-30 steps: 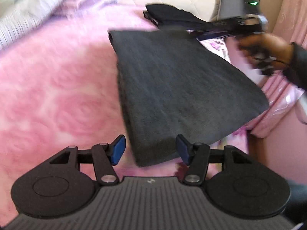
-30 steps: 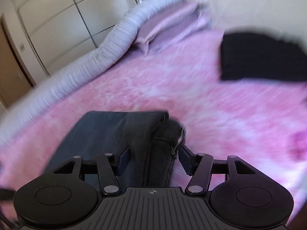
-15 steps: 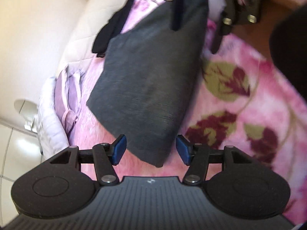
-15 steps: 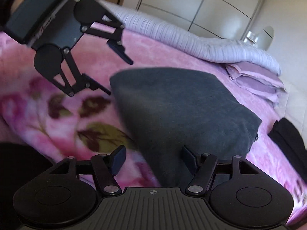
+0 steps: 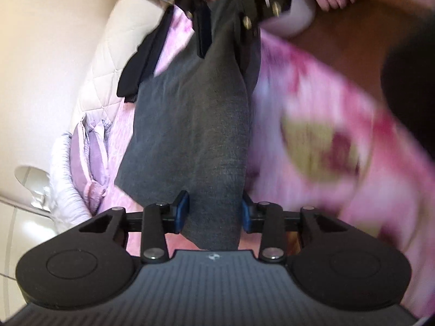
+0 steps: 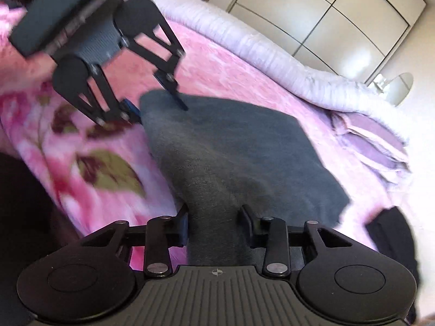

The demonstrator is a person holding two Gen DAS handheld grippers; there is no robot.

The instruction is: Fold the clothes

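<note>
Because each gripper bites one end of the same edge, the dark grey knitted garment (image 6: 231,146) stretches between them, its far part lying on the pink flowered fleece blanket (image 6: 214,68). Cloth fills the left gripper (image 5: 213,212), whose blue pads are clamped on it; the right gripper (image 6: 213,224) pinches likewise. Ahead of the right gripper, off to one side, a black folded garment (image 6: 391,233) lies apart, perhaps finished.
</note>
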